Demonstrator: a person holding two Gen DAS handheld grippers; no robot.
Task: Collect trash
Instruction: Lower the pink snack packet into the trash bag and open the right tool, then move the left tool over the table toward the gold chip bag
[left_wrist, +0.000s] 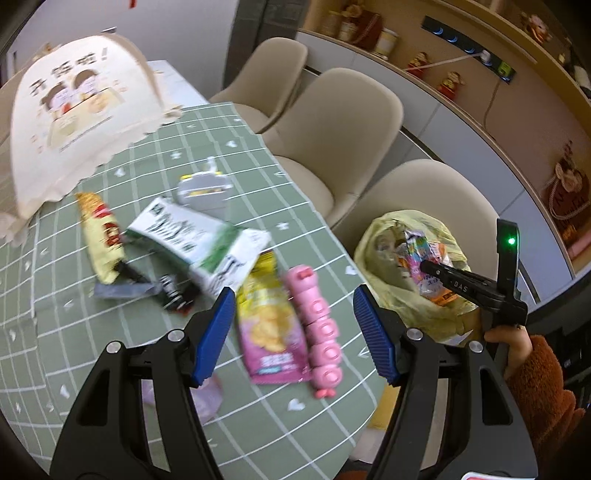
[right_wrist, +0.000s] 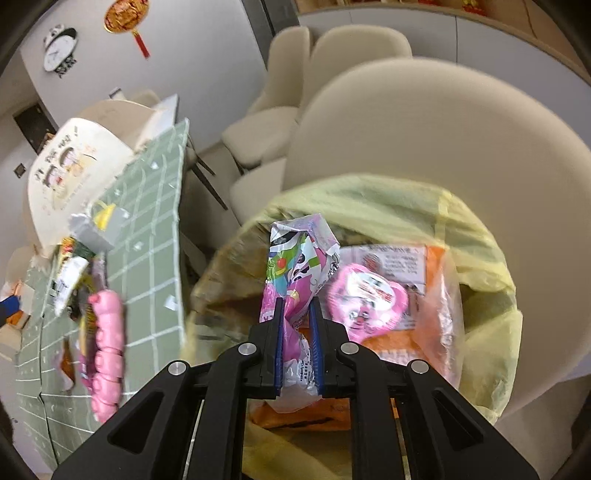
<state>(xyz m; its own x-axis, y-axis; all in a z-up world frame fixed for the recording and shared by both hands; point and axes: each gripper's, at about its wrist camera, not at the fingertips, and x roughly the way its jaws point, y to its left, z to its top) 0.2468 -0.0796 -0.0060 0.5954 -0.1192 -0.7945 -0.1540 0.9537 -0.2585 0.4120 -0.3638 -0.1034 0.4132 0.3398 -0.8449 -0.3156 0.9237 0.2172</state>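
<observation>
Our right gripper (right_wrist: 297, 306) is clamped narrow on a crumpled pink and white wrapper (right_wrist: 295, 258), its blue pads pressed to either side of it. The wrapper hangs over the open mouth of a yellow-green trash bag (right_wrist: 476, 236) that sits in front of a beige chair (right_wrist: 424, 122). Already inside the bag lie a pink heart-shaped packet (right_wrist: 365, 299) and an orange package (right_wrist: 436, 295) beneath it.

Our left gripper (left_wrist: 293, 314) stands wide with nothing between its pads, poised over the green checked tablecloth (left_wrist: 184, 155). Directly below its gap lie a pink and yellow snack bag (left_wrist: 269, 325) and, touching its right edge, a pink segmented toy-like piece (left_wrist: 317, 325). Farther off on the table are a green and white carton (left_wrist: 199, 240), a yellow and red wrapper (left_wrist: 99, 236) to its left, some dark scraps near them, and a grey box (left_wrist: 203, 192) beyond. A cream food cover (left_wrist: 77, 110) with cartoon figures stands at the far left. To the right, off the table's edge, we see the bag with the right gripper reaching into it, held by a hand (left_wrist: 508, 343) in a brown fuzzy sleeve (left_wrist: 543, 384).
</observation>
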